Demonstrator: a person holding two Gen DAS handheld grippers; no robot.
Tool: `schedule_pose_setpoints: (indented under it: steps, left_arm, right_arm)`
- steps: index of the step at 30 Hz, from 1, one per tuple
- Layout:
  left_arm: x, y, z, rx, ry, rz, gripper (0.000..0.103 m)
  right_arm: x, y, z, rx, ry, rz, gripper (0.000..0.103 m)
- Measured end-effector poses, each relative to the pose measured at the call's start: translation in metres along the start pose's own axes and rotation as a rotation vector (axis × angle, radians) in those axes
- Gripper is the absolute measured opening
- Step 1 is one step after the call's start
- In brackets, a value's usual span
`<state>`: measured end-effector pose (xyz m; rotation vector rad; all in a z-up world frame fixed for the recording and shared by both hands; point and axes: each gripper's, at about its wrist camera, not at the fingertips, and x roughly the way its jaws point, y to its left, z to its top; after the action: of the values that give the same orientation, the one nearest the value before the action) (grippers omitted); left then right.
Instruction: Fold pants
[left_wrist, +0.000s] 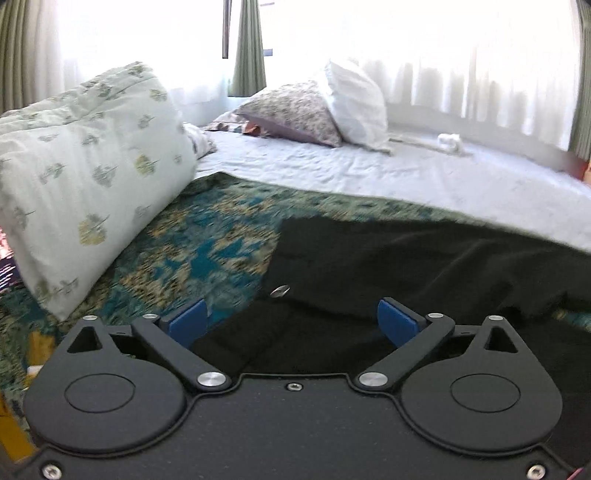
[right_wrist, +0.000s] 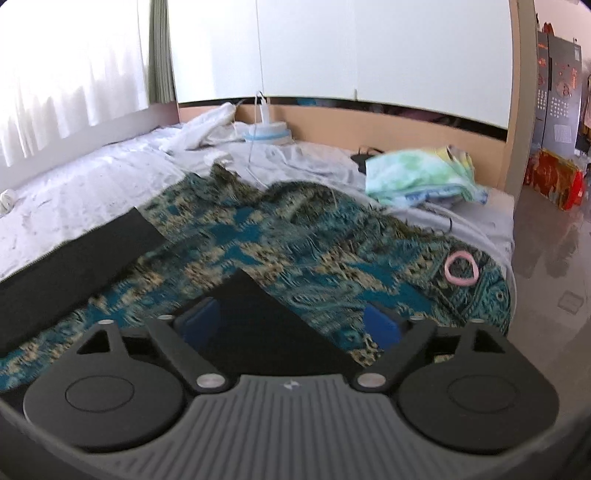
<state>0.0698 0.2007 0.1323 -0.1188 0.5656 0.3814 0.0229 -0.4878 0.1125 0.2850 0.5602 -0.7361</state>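
While both grippers stand over the bed, the pants (left_wrist: 424, 266) lie spread on the patterned teal blanket (left_wrist: 207, 243), dark fabric reaching from 6 o'clock toward 3 o'clock in the left wrist view. The left gripper (left_wrist: 291, 319) has its jaws spread wide; cloth lies below and between the blue pads (left_wrist: 188, 321), but neither pad presses on it. A small metal button or rivet (left_wrist: 279, 291) shows just ahead of the jaws at 12 o'clock, which suggests the waistband end, though blur prevents certainty.

In the right wrist view, the right gripper (right_wrist: 291, 321) is likewise fully spread with nothing clamped. A squared corner of the pants (right_wrist: 255, 314) points up between its jaws toward 12 o'clock, and a second dark band (right_wrist: 81, 266) runs off toward 9 o'clock. A pink ring (right_wrist: 461, 267) rests on the blanket at 2 o'clock, well apart from the garment.

Handling judgement: the fabric appears soft, limp and light. It will drape and sag when lifted, will not hold a crease unaided, and may drag across the textured blanket. It is not fragile.

Recommended hold: pinch at edges or corners, where layers are thickest. Take both layers at the squared corner with the right gripper and the matching edge near the button with the left gripper. Keep tension between the two holds so that the fold lands flat.

Risk: catching the blanket along with the pants.
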Motion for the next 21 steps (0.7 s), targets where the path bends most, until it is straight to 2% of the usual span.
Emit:
schedule_pose_setpoints:
  steps: [2, 7, 10, 15, 21]
  left_arm:
    - [0.004, -0.005, 0.010, -0.012, 0.002, -0.016, 0.102]
    - [0.025, -0.015, 0.038, -0.057, 0.020, -0.062, 0.103]
    - [0.044, -0.021, 0.053, -0.101, 0.046, -0.082, 0.103]
    - [0.093, -0.027, 0.077, -0.229, 0.127, -0.076, 0.103]
    - [0.159, -0.033, 0.085, -0.411, 0.241, -0.039, 0.103]
  right_arm:
    - [-0.005, 0.008, 0.006, -0.003, -0.008, 0.010, 0.103]
    - [-0.012, 0.018, 0.022, 0.032, -0.021, 0.023, 0.103]
    - [-0.014, 0.020, 0.033, 0.101, -0.023, 0.081, 0.103]
    - [-0.008, 0.038, 0.048, 0.219, -0.006, 0.214, 0.103]
    - [0.013, 0.102, 0.060, 0.195, -0.031, 0.275, 0.103]
